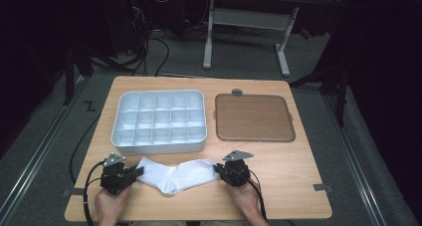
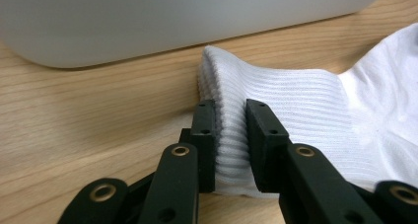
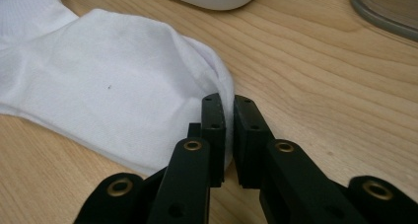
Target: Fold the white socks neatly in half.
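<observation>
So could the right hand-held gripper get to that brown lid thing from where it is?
Probably yes, but not right away. The bare table between the right hand-held gripper and the brown lid leaves the way free, yet its jaws are pinching the white sock, so it would need to let go first.

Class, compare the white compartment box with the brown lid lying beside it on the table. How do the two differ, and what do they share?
The white compartment box is deep, with raised walls; the brown lid lies flat. The box is split into many small, empty cells; the lid is one undivided panel. The box is white; the lid is brownish with a grey rim and a small tab on its far edge. Both are rounded rectangles of similar outline, side by side on the wooden table.
</observation>
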